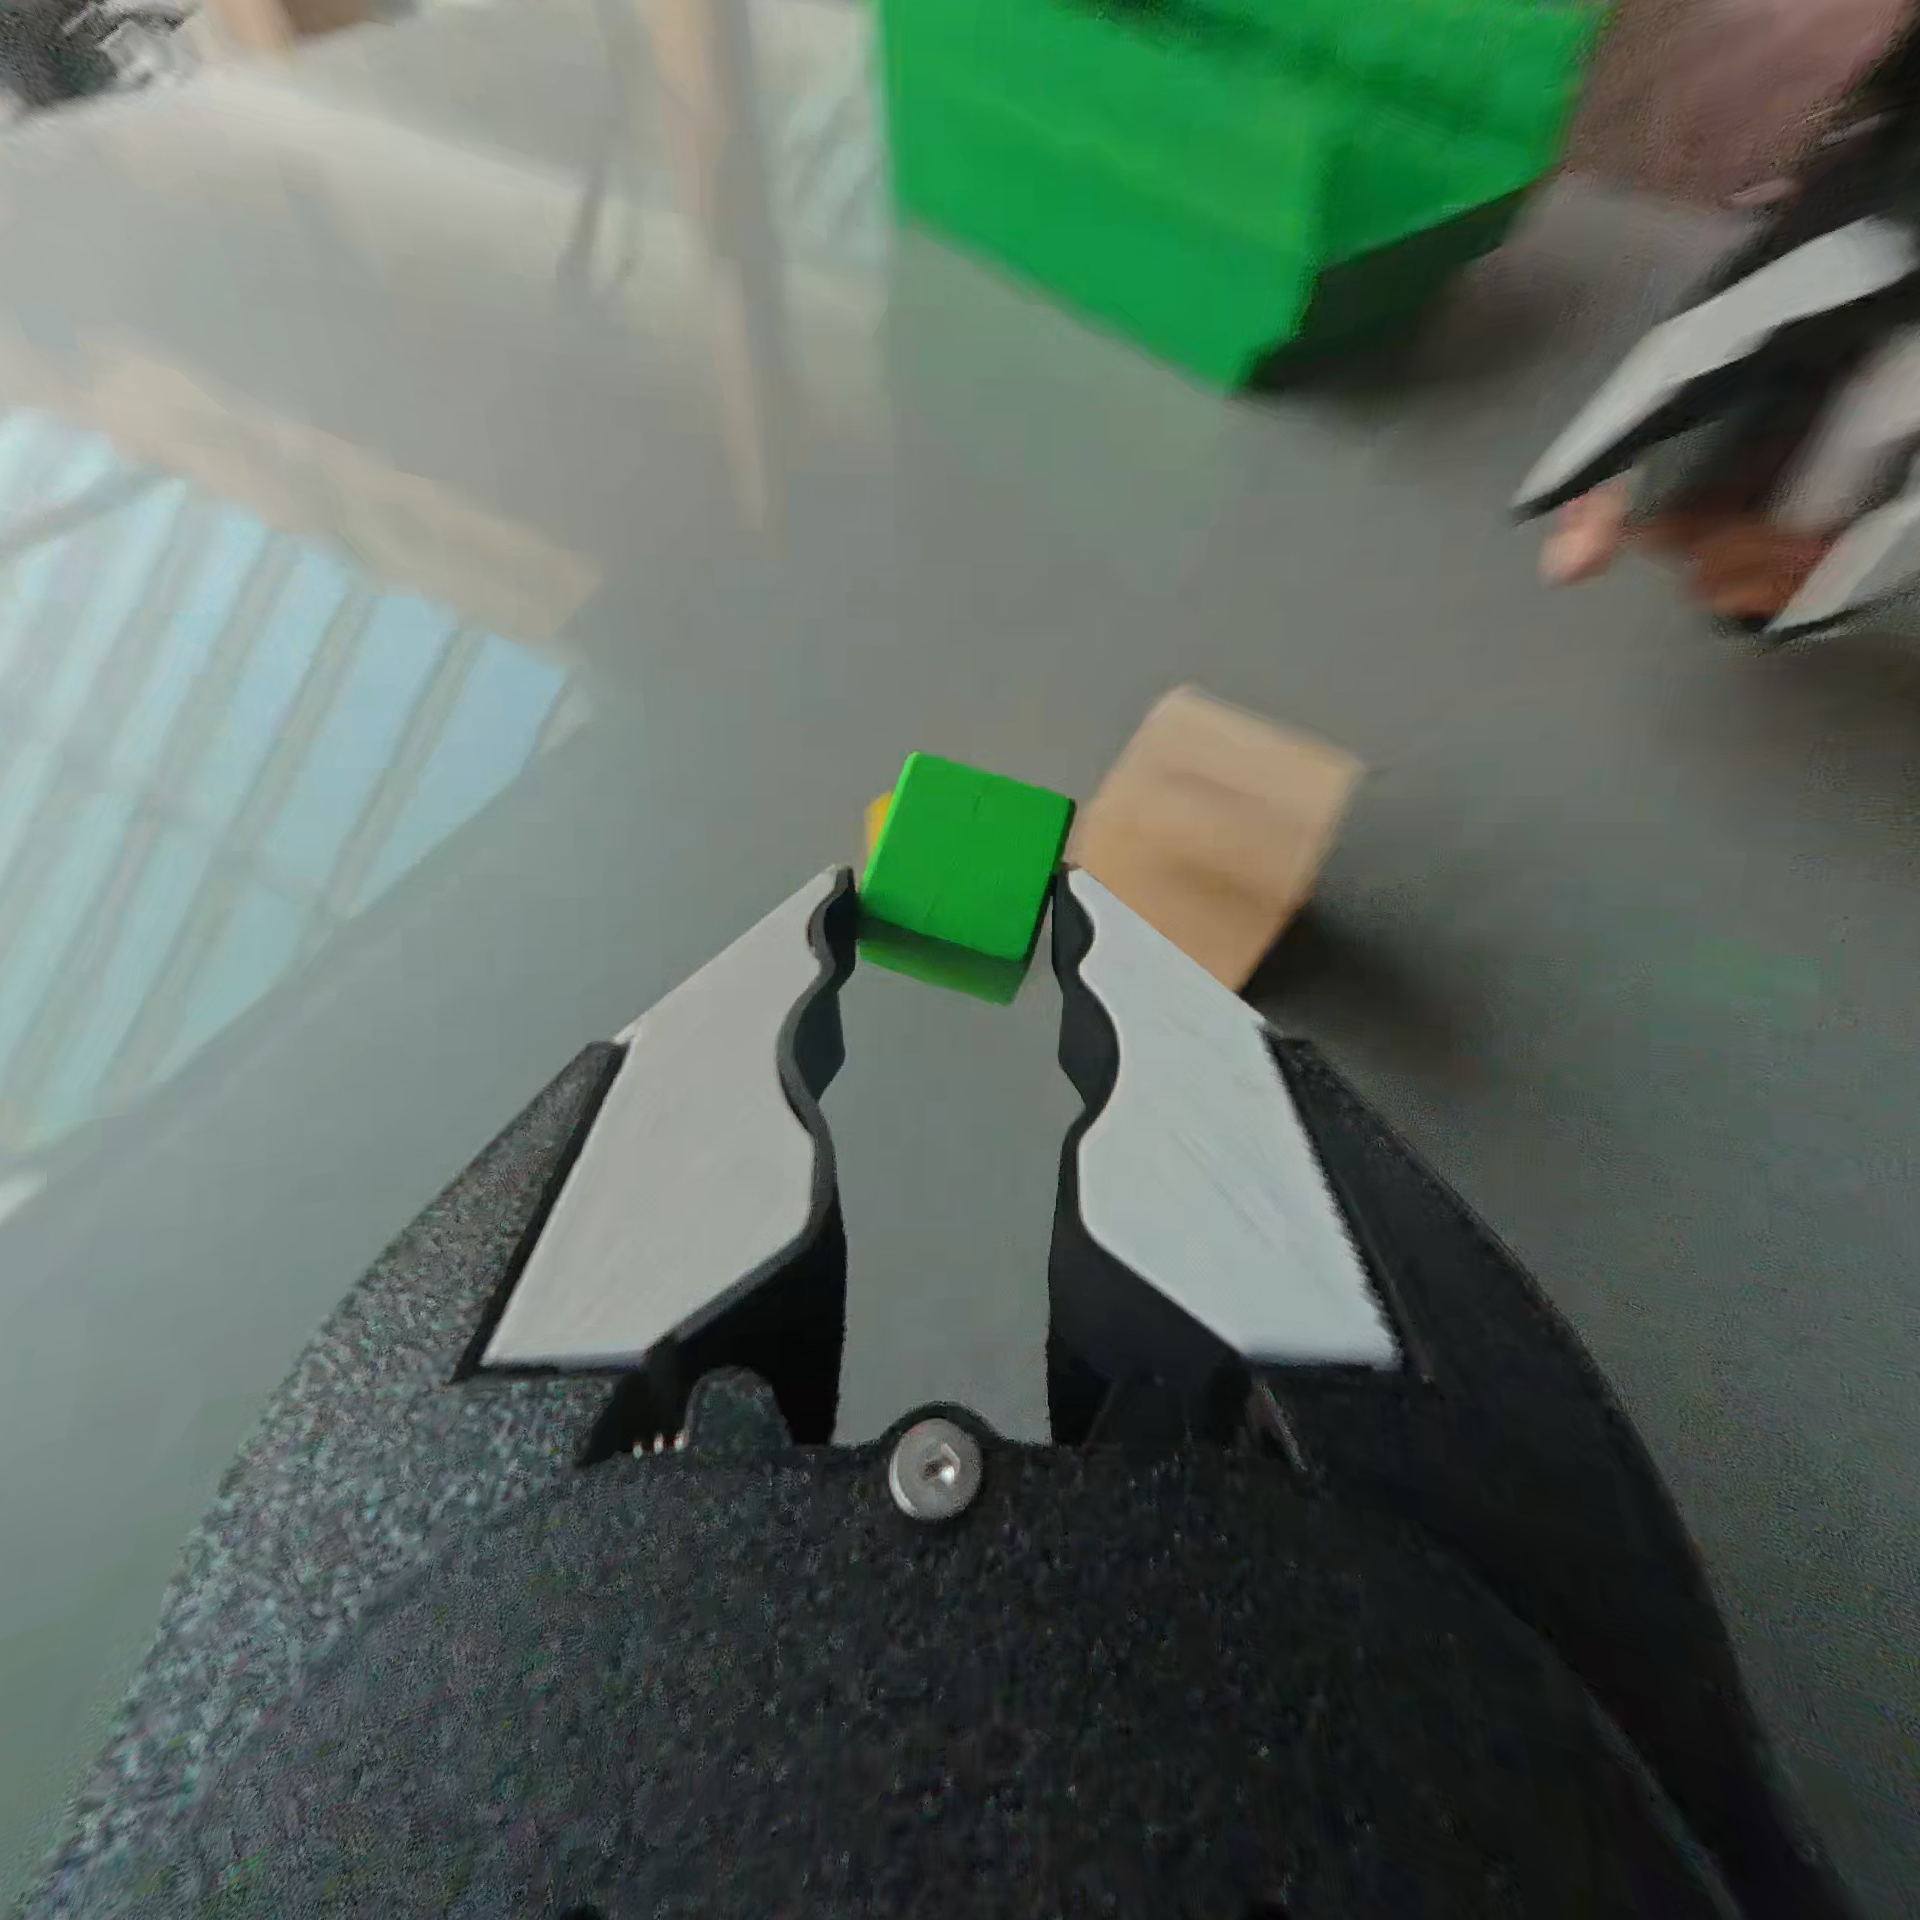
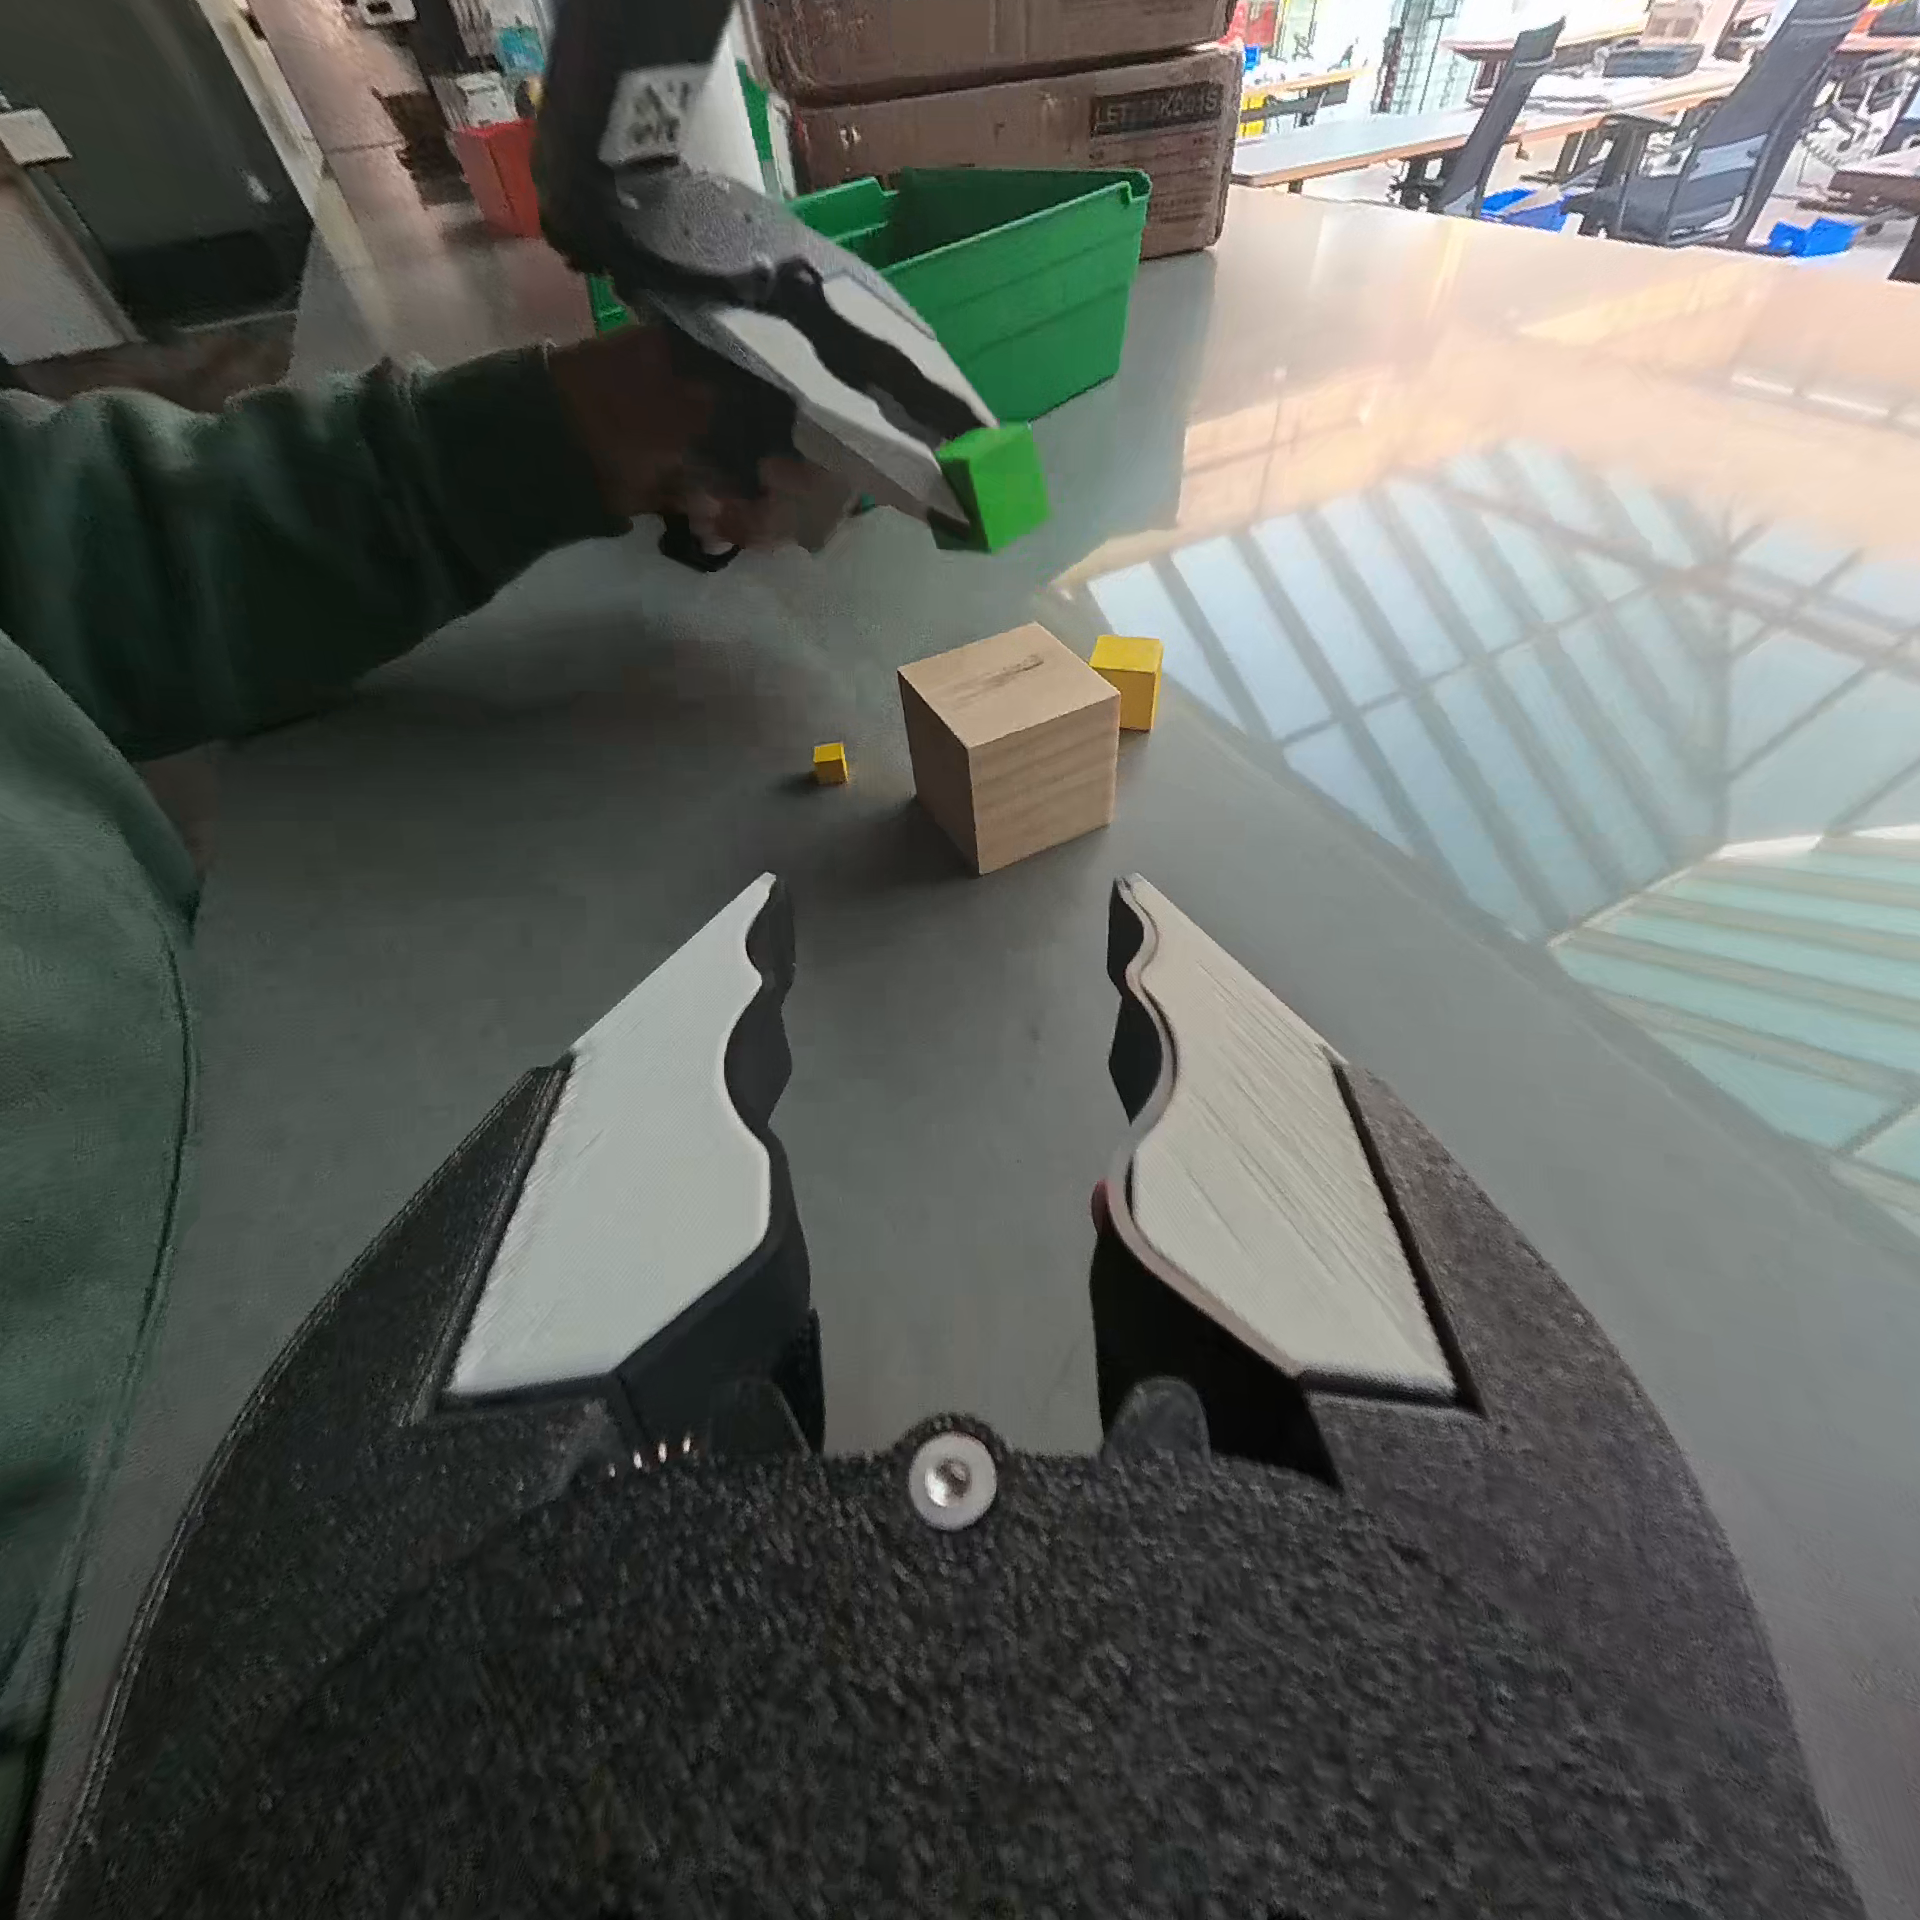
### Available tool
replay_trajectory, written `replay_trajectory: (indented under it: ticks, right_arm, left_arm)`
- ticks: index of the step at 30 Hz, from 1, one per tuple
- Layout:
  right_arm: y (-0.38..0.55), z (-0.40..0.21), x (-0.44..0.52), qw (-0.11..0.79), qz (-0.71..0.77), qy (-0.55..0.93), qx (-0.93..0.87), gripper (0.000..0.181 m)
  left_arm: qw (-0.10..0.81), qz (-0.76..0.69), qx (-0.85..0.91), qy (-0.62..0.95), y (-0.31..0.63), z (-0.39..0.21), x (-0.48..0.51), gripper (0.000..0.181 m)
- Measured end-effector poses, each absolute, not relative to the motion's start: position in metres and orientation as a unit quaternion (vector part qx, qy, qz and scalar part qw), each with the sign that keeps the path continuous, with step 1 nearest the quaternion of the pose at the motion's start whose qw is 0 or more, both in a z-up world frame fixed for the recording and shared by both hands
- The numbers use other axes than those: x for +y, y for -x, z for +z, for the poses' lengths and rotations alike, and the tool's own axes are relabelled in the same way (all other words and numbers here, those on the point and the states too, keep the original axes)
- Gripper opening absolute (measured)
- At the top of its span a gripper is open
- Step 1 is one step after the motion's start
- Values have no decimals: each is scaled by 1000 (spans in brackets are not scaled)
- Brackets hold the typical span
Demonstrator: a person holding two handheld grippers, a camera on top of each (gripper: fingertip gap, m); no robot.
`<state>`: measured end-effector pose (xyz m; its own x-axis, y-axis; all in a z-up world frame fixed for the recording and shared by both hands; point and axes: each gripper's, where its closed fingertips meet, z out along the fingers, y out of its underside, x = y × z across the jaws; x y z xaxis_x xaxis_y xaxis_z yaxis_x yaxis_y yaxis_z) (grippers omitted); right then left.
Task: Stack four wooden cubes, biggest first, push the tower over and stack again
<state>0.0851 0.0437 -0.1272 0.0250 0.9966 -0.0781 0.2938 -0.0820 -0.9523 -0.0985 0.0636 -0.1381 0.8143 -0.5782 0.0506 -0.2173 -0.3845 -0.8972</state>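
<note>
Green cube (image 1: 961,868) sits tilted, clamped at the left gripper's (image 1: 954,891) fingertips above the grey table (image 2: 1351,520), while the right gripper (image 2: 943,896), jaws wide and empty, faces a wood block (image 2: 1006,743) beside printed cartons (image 2: 1018,114).

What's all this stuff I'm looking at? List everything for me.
green cube: one, green, held in the air above the table.
wooden cube: one, pale wood, on the table.
yellow cube: one, yellow, just behind the wooden cube.
small yellow cube: one, yellow, left of the wooden cube.
green bin: one, green, far side of the table.
cardboard boxes: two, brown, stacked behind the bin.
table: one, grey, glossy.
left gripper: jaws shut on the green cube.
right gripper: jaws open, empty.
sleeve: one, green.
</note>
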Motion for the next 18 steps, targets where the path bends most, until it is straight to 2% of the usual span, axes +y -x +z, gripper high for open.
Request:
replay_trajectory:
  ticks: [4,8,18]
  right_arm:
    - [-82,-129,40,397,438,590,-550,61]
    - [-84,-130,37,398,432,591,-554,61]
    - [-102,-129,40,409,418,609,-537,66]
  left_arm:
    - [491,-273,324,761,52,-108,53,36]
    - [453,-277,375,760,33,-118,62,37]
    - [427,-264,386,774,22,-140,65,37]
